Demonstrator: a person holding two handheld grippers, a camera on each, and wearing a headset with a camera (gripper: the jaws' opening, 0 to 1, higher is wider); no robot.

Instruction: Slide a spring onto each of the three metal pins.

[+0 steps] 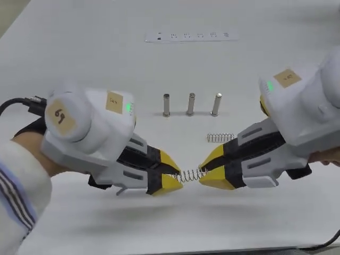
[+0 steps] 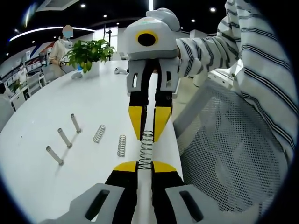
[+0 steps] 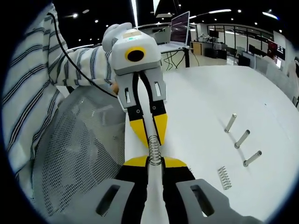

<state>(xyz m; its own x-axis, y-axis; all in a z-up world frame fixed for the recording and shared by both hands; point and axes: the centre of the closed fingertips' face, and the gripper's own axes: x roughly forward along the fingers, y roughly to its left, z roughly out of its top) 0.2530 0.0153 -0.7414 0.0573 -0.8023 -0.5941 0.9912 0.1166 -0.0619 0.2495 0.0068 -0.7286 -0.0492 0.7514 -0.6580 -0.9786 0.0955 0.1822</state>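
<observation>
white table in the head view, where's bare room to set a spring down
Bare: the white table between the three upright metal pins and the white power strip, and left of the pins. Crowded: nearer, where a loose wire spring lies and the left gripper and right gripper pinch a held spring.

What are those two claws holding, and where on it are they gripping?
One spring, held between them: the left claw pinches one end, the right claw the other.

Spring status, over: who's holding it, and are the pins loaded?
Left gripper and right gripper both shut on spring, one end each. Three pins upright, bare. Spare spring loose near pins, nothing blocking.
</observation>
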